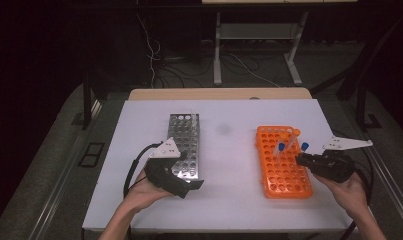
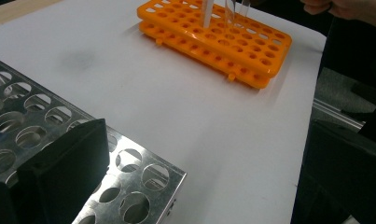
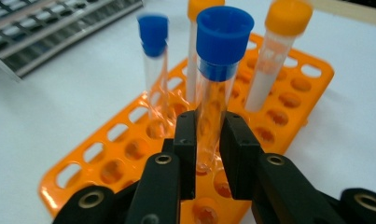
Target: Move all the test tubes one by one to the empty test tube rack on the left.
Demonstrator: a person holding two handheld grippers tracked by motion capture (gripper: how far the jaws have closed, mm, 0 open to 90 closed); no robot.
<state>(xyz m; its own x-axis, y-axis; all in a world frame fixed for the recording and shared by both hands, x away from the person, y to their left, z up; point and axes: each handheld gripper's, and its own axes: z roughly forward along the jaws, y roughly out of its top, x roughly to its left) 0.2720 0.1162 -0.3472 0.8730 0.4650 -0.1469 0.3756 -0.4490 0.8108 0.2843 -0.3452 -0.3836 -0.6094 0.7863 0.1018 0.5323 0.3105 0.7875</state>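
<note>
An orange tube rack [image 1: 284, 170] lies on the right of the white table, and a metal tube rack [image 1: 186, 145] lies left of centre. My right gripper [image 3: 208, 128] is shut on a clear blue-capped tube [image 3: 218, 70] that stands upright over the orange rack [image 3: 129, 140]; the same gripper [image 1: 301, 159] sits at that rack's right side. A second blue-capped tube [image 3: 153, 65] and two orange-capped tubes [image 3: 274, 51] stand in the rack. My left gripper [image 1: 175, 177] is open at the metal rack's near end, with the rack's corner [image 2: 143, 182] between its jaws.
The white board [image 1: 229, 195] covers a wooden table whose far edge [image 1: 219, 93] shows behind. Bare white surface lies between the two racks. Beyond the table are cables and a metal stand's legs [image 1: 217, 55] on the floor.
</note>
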